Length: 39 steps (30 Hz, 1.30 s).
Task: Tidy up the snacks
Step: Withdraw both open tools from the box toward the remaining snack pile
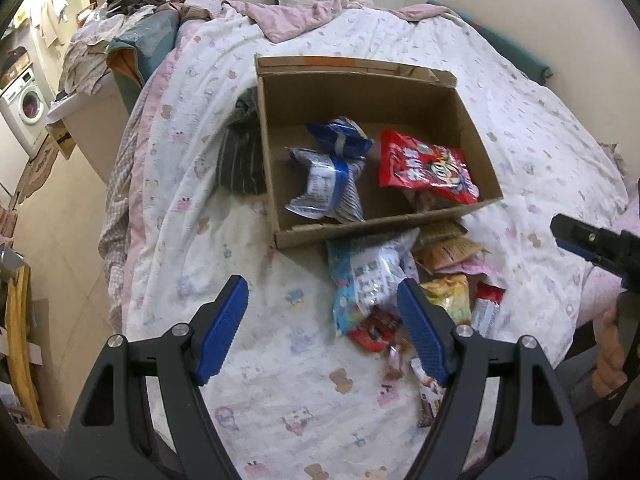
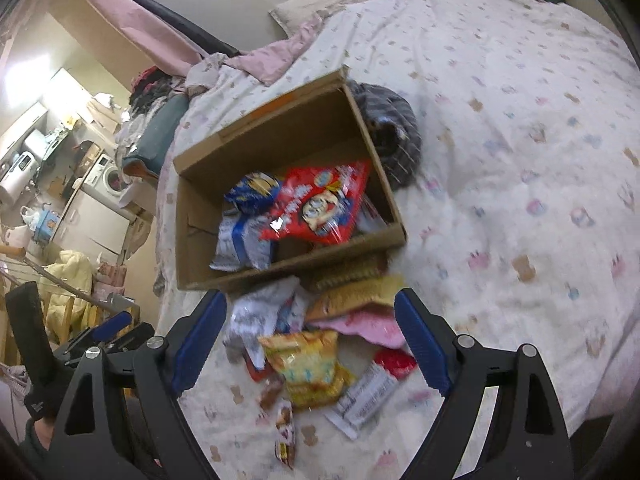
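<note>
The cardboard box on the bed holds crinkly red bag and blue bags. Both jaws are spread, holding nothing.

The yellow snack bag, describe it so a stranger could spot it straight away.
On the bed, a cardboard box has loose snacks piled before its near wall. The yellow snack bag lies nearer than the pink packet, the pile's only bright yellow crinkled pouch.

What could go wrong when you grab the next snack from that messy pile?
1. The snacks lie heaped on each other in front of the cardboard box, so wide-open jaws may pinch two at once, perhaps the yellow bag plus a neighbour.
2. The quilt is soft, so pressing down may catch fabric.
3. The red bag leans high inside the box, so another snack dropped on it might slide out.
</note>
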Motion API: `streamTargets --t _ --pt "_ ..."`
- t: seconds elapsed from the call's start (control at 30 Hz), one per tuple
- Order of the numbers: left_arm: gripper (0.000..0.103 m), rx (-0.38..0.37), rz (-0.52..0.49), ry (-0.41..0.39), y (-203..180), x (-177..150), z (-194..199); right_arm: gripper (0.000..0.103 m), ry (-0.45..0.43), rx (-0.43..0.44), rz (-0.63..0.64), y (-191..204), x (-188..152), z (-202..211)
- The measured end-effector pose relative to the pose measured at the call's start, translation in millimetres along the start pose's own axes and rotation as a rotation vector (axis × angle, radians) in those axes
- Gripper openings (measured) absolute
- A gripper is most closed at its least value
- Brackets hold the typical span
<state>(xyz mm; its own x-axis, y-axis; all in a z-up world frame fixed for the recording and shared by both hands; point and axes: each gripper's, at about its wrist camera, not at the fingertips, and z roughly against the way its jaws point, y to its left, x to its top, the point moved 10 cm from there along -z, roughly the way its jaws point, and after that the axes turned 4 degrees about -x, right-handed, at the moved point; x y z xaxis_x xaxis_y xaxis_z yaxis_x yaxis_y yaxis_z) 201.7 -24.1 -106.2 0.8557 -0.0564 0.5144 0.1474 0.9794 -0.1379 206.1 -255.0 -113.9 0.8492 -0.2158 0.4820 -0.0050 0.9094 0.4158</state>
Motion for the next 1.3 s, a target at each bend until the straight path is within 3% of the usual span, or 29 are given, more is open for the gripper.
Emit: streamTargets --t 0.2,0.37,0.53,0.73,0.8,0.87,0.97,1.3 --pt "0.074 0.0 -0.014 0.018 -21.4 -3.8 -0.9 0.088 0.014 -0.039 -0.021 -20.3 -16.3 6.6" --pt "0.074 -0.042 0.026 0.096 -40.2 -7.8 -16.4 0.088 0.032 -0.097 -0.076 -51.3 -21.2 10.1" --pt "0.074 -0.046 0.03 0.172 -65.7 -10.7 -36.8 0.088 0.075 -0.034 -0.217 -74.4 -24.7 6.3" --pt "0.074 -0.066 0.021 0.267 -100.0 -23.3 -64.8 0.089 0.118 -0.06 -0.272 -89.0 -30.8 -0.5" --pt "0.074 -0.047 0.056 0.3 -104.7 -33.1 -75.9 0.089 0.129 -0.055 -0.278 -89.8 -31.7 -2.2" --pt "0.074 0.021 0.123 0.315 -100.8 -43.3 -88.4 0.088 0.132 -0.047 -0.286 -90.7 -31.1 -2.2" --pt "0.074 0.037 0.195 0.352 -106.6 -58.2 -106.3 0.088 0.13 -0.033 -0.299 -91.5 -28.6 -1.2" --pt "0.074 0.126 0.159 0.404 -127.1 -74.3 -144.7 0.088 0.139 0.006 -0.332 -90.1 -27.6 0.1"
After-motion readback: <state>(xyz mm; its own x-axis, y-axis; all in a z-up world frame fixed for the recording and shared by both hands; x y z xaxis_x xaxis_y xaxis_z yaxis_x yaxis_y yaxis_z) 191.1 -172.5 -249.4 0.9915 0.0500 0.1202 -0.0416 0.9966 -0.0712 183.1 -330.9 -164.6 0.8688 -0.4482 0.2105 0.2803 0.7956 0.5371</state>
